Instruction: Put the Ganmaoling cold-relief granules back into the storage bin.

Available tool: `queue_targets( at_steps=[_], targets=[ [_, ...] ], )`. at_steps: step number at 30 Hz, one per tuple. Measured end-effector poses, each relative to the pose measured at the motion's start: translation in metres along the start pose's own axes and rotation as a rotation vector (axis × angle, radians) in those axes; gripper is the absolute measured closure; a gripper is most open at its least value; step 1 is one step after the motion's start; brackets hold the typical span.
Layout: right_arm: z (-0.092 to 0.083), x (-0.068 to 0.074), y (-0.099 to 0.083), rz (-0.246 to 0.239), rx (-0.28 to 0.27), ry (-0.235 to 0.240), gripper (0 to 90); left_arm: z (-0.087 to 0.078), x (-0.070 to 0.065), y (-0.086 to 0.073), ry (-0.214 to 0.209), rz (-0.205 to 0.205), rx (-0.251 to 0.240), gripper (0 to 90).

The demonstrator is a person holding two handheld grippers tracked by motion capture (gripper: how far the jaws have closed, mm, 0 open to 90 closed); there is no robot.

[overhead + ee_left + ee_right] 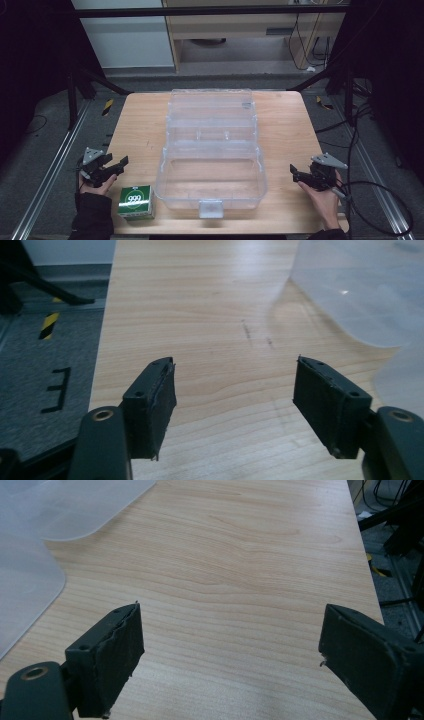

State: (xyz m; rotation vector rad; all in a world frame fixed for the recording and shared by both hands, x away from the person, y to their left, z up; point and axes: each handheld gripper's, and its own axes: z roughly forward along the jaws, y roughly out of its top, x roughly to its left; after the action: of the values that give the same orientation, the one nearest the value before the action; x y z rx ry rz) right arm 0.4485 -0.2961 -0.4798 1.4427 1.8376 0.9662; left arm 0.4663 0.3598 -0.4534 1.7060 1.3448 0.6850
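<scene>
High view: one wooden table [140, 125] carries one clear plastic box [210, 165], lid open, at frame centre, and one green carton [136, 201] at lower left beside it. Two grippers sit at the frame's sides, left gripper [119, 165] and right gripper [295, 173], both spread wide and empty.

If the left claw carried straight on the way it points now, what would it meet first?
Probably the clear plastic storage box: the left claw, open, aims toward its near-left wall across bare wooden table. Height is uncertain.
</scene>
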Motion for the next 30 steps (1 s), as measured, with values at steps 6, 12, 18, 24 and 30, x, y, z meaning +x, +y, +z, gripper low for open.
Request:
queue_targets(
  at_steps=[6,12,18,24,30],
  targets=[
    [-0.004,0.001,0.000,0.001,-0.011,0.006,10.6,-0.009,0.000,0.007,-0.060,0.022,0.014,33.9],
    [-0.002,0.002,-0.001,-0.015,0.001,0.001,9.7,-0.022,-0.002,0.017,-0.132,0.064,0.013,33.5],
    [-0.002,0.001,-0.002,-0.010,-0.006,0.000,9.2,-0.023,-0.010,0.024,-0.180,0.143,0.040,31.3],
    [-0.002,0.001,-0.003,-0.010,-0.003,0.003,8.5,-0.027,-0.014,0.030,-0.226,0.185,0.059,27.7],
    [-0.002,0.001,-0.003,-0.013,-0.004,0.004,7.9,-0.038,-0.014,0.043,-0.278,0.247,0.088,24.0]
  ],
)
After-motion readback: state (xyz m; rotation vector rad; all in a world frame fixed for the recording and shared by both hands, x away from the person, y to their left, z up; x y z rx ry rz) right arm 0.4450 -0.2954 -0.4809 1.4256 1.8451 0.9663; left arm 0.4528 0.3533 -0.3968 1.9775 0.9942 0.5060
